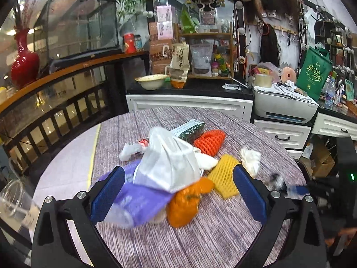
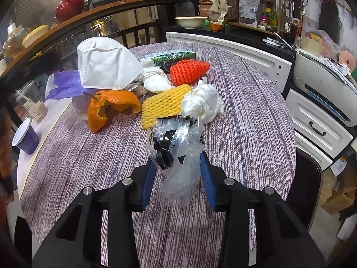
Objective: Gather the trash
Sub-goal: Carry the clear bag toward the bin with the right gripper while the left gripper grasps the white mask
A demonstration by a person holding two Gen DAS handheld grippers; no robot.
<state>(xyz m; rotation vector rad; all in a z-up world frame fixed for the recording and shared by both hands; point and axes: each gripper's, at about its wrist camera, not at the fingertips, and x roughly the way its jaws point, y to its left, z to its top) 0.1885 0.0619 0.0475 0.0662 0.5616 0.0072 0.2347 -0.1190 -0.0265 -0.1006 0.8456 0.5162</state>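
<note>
Purple-grey woodgrain covers the round desk (image 2: 245, 116), which fills the middle of both views. A heap of trash is seen at its centre. A white face mask (image 2: 107, 67) is propped at the upper left of the heap in the right wrist view, above a purple wrapper (image 2: 64, 84) and an orange peel (image 2: 107, 109). A green carton (image 2: 171, 59) lies at the far side, touching an orange foam net (image 2: 187, 71). A yellow foam net (image 2: 165, 105) lies in the middle, beside a crumpled white tissue (image 2: 205, 102).

The right claw (image 2: 178, 178) is clamped on a clear plastic wrapper (image 2: 178, 154) with black strips inside it, near the yellow net. The left claw (image 1: 178, 192) is held wide apart around the near side of the heap, nothing being gripped. A purple paper cup (image 2: 25, 137) stands at the left edge of the desk.
</note>
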